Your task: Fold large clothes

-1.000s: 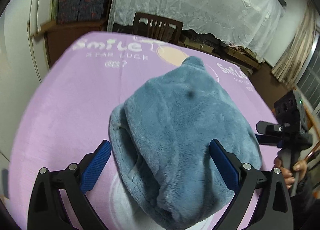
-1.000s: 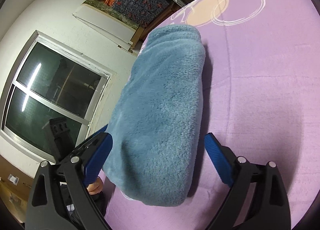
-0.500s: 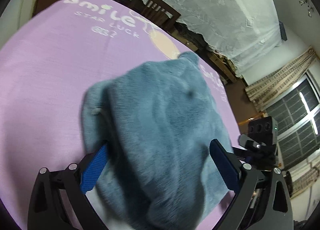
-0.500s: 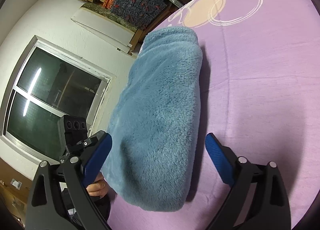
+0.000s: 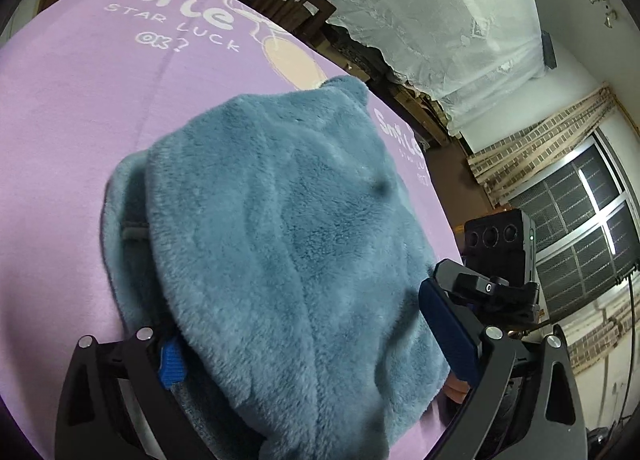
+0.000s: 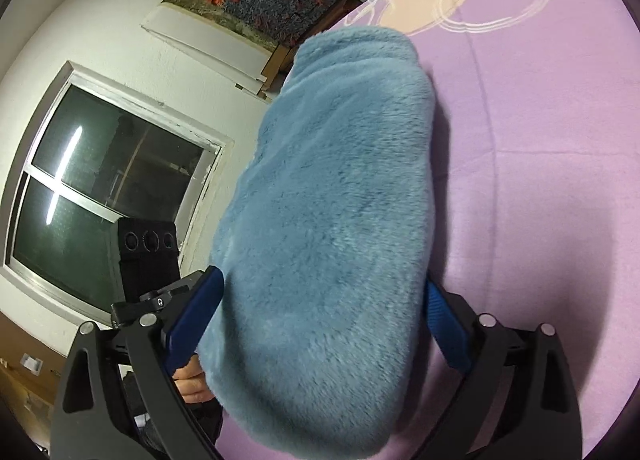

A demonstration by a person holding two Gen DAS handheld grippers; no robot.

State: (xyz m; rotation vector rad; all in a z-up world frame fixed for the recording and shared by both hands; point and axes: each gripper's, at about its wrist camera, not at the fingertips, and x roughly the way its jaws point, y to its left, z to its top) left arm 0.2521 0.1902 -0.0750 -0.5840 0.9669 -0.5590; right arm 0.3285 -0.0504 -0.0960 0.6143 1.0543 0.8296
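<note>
A purple sheet (image 5: pixel 80 132) covers the surface. On it lies a folded blue fleece garment (image 5: pixel 280 228), thick, soft and floppy; best gripped at its layered edge. Left tool (image 5: pixel 320 352) and right tool (image 6: pixel 320 324) straddle it, spread wide, unclenched.

Left gripper (image 5: pixel 316 334): left pad mostly buried under the blue fleece garment (image 5: pixel 280 244), contact unclear. Garment's near end cut by the bottom edge in the left wrist view. Right gripper (image 6: pixel 320 320): pads partly covered by fleece, grip unclear. Hand (image 6: pixel 192 382) mostly hidden. Purple sheet (image 5: pixel 72 108) text at right edge partly covered.
</note>
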